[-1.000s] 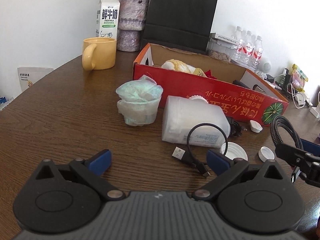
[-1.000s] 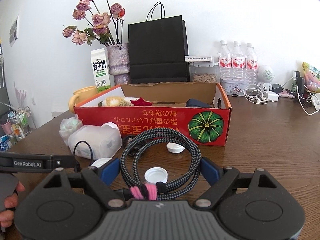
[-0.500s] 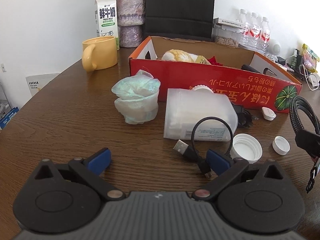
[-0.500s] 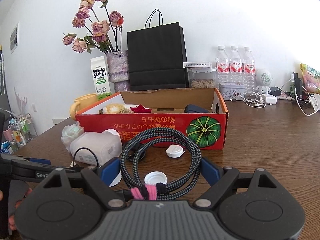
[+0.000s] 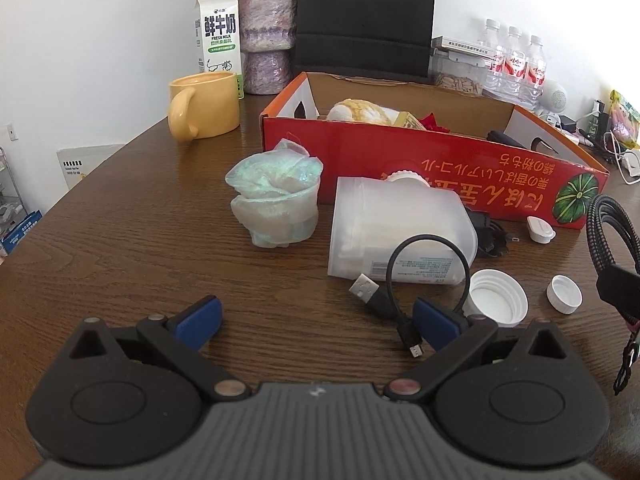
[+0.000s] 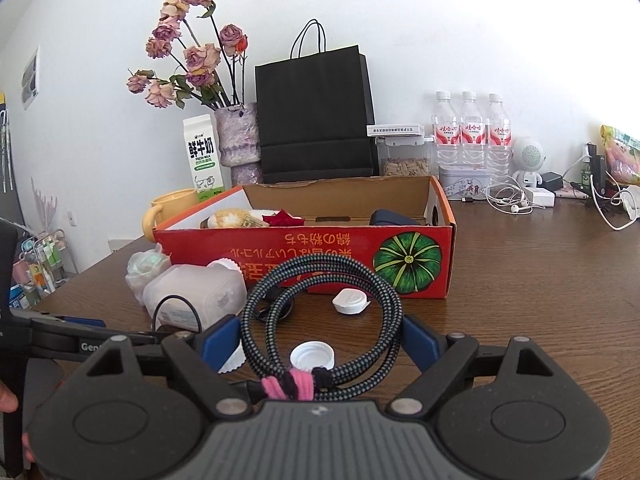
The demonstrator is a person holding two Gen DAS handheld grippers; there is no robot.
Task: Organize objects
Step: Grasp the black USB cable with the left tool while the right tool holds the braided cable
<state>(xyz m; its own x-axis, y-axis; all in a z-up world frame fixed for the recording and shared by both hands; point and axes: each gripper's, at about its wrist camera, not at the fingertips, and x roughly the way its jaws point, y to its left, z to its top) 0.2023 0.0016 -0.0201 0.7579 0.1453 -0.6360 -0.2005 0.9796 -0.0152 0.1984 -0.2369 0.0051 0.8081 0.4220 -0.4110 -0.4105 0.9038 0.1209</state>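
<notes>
A dark wooden table [image 5: 120,208] stands against a white wall. The right gripper [image 6: 322,342] is clamped on a coiled braided cable [image 6: 320,300], tied with pink, before the red box [image 6: 304,248]. The left gripper [image 5: 318,318] gapes, empty.

Bare surface [image 5: 120,240] lies open to the left of the crumpled bag [image 5: 276,200]. Ahead, the bag, a plastic jug [image 5: 400,232] on its side, a short black cable [image 5: 400,300] and two white caps [image 5: 498,298] crowd the way to the red box [image 5: 420,160]. Right of the box, the surface is clear up to the tangled cords [image 6: 516,200].
</notes>
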